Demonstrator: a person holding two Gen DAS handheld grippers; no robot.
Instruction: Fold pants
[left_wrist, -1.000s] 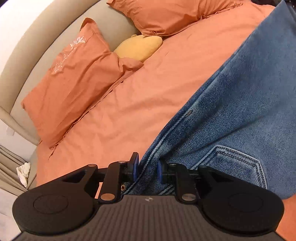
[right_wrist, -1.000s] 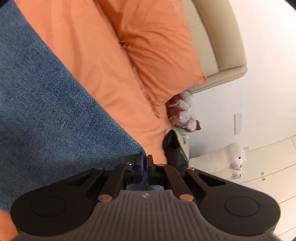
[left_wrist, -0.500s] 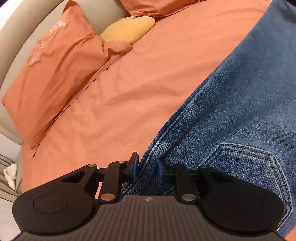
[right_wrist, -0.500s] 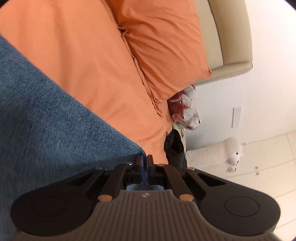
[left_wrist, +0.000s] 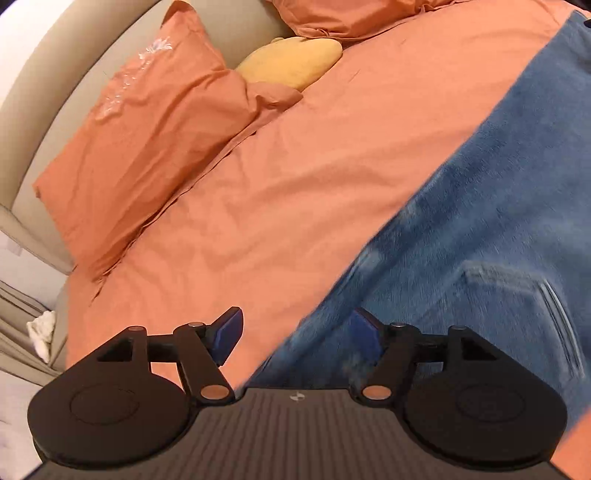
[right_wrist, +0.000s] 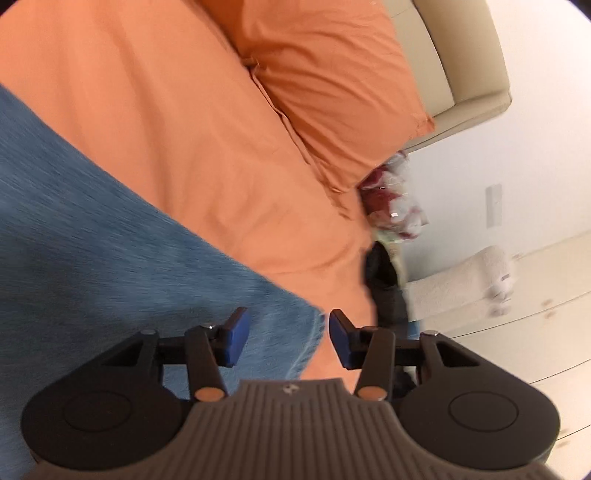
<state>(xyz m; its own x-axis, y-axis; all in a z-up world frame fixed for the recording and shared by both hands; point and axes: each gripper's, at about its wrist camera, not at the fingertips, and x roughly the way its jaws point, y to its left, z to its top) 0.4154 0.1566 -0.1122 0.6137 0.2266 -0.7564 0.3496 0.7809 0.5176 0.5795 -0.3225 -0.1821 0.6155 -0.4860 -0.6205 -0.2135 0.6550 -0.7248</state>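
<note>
1. Orange bedspread (left_wrist: 288, 177) across most of both views, serving as the flat folding surface; soft enough, probably, to let denim settle without sliding.
2. Blue jeans (left_wrist: 480, 229) spread on that bedspread, back pocket up in the left wrist view, one leg end (right_wrist: 288, 332) reaching toward the bed's edge in the right wrist view. Laid out flat, likely so a fold can be squared up.
3. Orange pillow (left_wrist: 147, 147) propped against the beige headboard (left_wrist: 44, 92), well apart from the denim, out of the working area.
4. Yellow cushion (left_wrist: 291, 62) tucked between pillows, not involved.
5. Left gripper (left_wrist: 295, 334) spread wide, gripping nothing; one blue pad over bare bedspread, the other over the waist-side denim edge.
6. Right gripper (right_wrist: 288, 334) likewise parted and empty, straddling the leg's hem corner. Judged: cloth let go and lying free; both views motion-blurred.
</note>
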